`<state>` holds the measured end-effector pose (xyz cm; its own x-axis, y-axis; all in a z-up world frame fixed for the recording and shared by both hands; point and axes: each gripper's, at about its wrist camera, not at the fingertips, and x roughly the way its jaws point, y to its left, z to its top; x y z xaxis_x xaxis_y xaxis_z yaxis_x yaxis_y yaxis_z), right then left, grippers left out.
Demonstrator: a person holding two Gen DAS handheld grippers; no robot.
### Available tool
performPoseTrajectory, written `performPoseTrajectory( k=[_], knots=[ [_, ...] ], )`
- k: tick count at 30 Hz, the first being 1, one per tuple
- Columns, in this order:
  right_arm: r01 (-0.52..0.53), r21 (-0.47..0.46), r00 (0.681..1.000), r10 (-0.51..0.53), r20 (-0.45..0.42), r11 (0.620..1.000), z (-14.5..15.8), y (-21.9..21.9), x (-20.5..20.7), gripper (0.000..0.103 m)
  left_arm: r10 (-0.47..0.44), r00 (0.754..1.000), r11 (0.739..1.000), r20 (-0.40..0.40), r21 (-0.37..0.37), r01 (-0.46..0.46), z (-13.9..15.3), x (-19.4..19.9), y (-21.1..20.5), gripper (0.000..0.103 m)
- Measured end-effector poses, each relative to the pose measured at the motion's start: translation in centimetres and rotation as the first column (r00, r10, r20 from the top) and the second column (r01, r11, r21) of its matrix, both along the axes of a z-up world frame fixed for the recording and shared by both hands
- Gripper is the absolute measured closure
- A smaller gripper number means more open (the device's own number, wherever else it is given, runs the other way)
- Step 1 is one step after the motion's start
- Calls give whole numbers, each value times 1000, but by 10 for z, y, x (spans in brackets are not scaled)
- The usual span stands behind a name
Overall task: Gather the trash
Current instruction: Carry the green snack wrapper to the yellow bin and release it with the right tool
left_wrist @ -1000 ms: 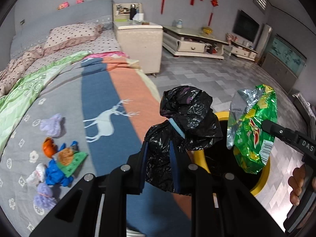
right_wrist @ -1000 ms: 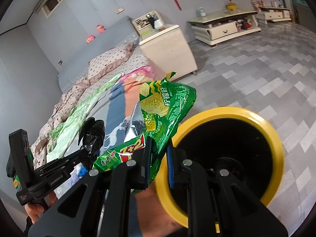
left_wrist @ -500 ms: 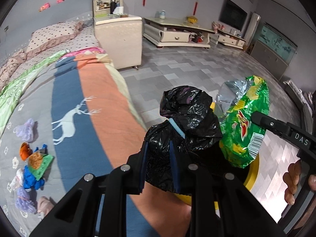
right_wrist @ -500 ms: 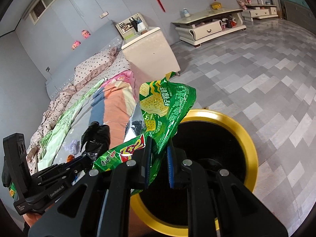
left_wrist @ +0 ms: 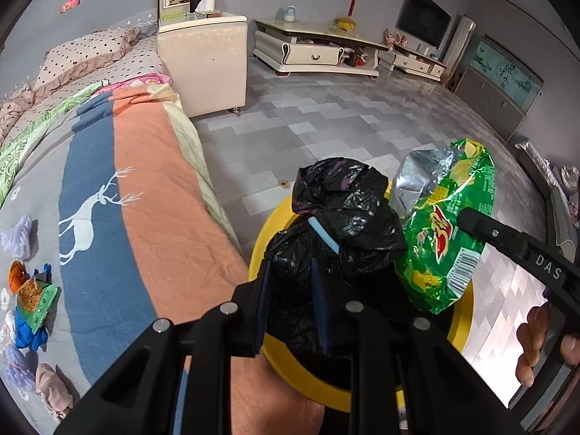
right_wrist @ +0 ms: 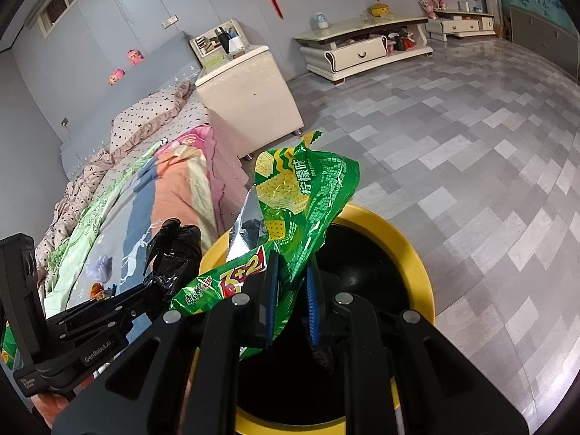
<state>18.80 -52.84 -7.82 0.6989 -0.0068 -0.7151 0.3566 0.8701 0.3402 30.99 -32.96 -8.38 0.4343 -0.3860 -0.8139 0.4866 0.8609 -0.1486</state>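
Note:
My left gripper (left_wrist: 293,290) is shut on a crumpled black plastic bag (left_wrist: 344,210) and holds it over the near rim of the yellow-rimmed bin (left_wrist: 261,239). My right gripper (right_wrist: 291,286) is shut on a green snack wrapper (right_wrist: 304,195) with a silver inside, held above the bin's black opening (right_wrist: 362,275). The wrapper also shows in the left wrist view (left_wrist: 442,232), right of the bag. The bag shows in the right wrist view (right_wrist: 174,250), left of the wrapper.
The bed (left_wrist: 119,188) with a deer-print blanket lies to the left, close to the bin. Several small scraps and wrappers (left_wrist: 32,297) lie on its near left part. A cream bedside cabinet (left_wrist: 203,61) and a TV stand (left_wrist: 315,50) stand beyond on grey tiled floor (left_wrist: 326,127).
Both grippers have moved right, off the bed, and now hold the bag and the wrapper over the bin. Their grips have not changed.

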Motion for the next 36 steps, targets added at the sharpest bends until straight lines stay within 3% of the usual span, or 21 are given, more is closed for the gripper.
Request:
performPoseTrajectory(
  k=[5,10,12,22,36],
  knots=[
    [3,12,1000,-3,0,1000,-3,-3,2,89,0,1000,1000,-2,-12,0,-2,-1,-8,82],
    [9,8,1000,-9,20,1000,1,-4,-2,87,-3,1000,1000,6,-24,4,1,-4,-10,68],
    [12,4,1000,-12,24,1000,4,-2,-3,79,0,1000,1000,14,-30,0,3,-4,-8,60],
    [51,14,999,-51,16,999,6,0,-12,58,19,997,999,69,-33,-17,15,-12,9,32],
    [22,2,999,-22,40,1000,21,27,-20,52,85,991,996,103,-23,-83,24,-12,54,21]
  ],
)
